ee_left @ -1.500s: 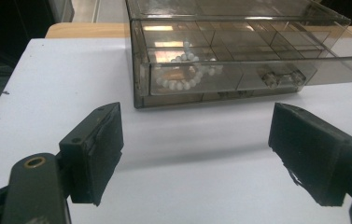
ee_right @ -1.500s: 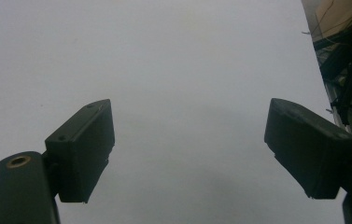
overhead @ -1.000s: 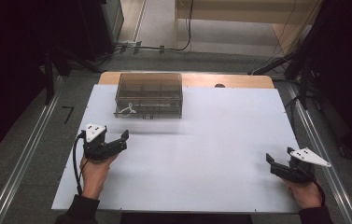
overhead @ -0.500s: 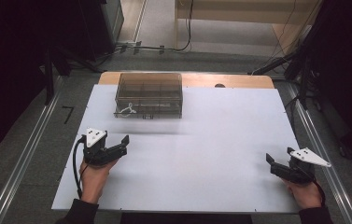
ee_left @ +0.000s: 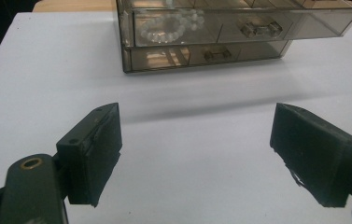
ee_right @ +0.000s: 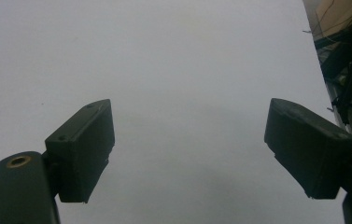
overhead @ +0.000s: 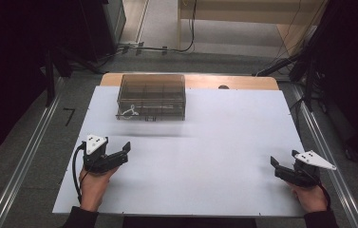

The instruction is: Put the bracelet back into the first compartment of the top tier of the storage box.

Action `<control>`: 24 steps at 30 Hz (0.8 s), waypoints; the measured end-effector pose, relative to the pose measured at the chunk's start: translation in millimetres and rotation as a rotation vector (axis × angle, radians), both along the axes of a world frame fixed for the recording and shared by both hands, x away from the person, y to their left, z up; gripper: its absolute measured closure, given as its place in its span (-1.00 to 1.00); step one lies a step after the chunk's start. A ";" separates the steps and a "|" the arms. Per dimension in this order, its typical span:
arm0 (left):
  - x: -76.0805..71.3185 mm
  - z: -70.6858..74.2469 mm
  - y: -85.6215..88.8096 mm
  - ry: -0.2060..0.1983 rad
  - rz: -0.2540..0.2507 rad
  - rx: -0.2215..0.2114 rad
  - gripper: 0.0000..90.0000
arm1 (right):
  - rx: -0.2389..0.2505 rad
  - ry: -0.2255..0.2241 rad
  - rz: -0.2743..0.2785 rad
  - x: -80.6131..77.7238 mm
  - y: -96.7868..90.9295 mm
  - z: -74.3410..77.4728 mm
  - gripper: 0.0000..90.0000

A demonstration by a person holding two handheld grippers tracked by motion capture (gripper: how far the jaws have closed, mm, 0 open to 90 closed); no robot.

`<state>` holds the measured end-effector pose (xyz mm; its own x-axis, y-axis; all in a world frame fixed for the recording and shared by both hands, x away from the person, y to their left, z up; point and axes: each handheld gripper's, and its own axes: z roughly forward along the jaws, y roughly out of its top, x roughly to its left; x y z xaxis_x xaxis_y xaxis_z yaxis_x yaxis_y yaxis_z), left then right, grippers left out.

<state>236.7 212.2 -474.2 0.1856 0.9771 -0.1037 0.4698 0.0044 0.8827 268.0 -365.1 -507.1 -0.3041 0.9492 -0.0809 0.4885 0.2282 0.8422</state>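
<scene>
**Clear drawer box waits at the back of the table, both claws wide open**

A smoky see-through drawer box (overhead: 151, 96) sits at the far side of the white table (overhead: 214, 142), left of centre. From the left gripper view, its upper drawer (ee_left: 239, 21) is pulled out a little past the lower one. In the upper drawer's left compartment lies a string of pale beads (ee_left: 166, 25); a compartment further right holds a small clear clasp-like piece (ee_left: 261, 29), too blurred to name. The lower drawer shows something small and dark (ee_left: 214, 54) that I cannot make out. I see no label or writing on the box.

The left gripper (overhead: 111, 157) rests low near the table's front left, well short of the box, jaws spread wide and holding nothing. The right gripper (overhead: 286, 172) sits at the front right corner, jaws equally wide apart and empty, over bare table.
</scene>
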 end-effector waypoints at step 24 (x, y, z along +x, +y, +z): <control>-15.9 -1.9 3.6 0.000 -0.006 -0.004 -0.62 | -0.002 0.002 0.000 -0.1 0.8 -0.4 -0.67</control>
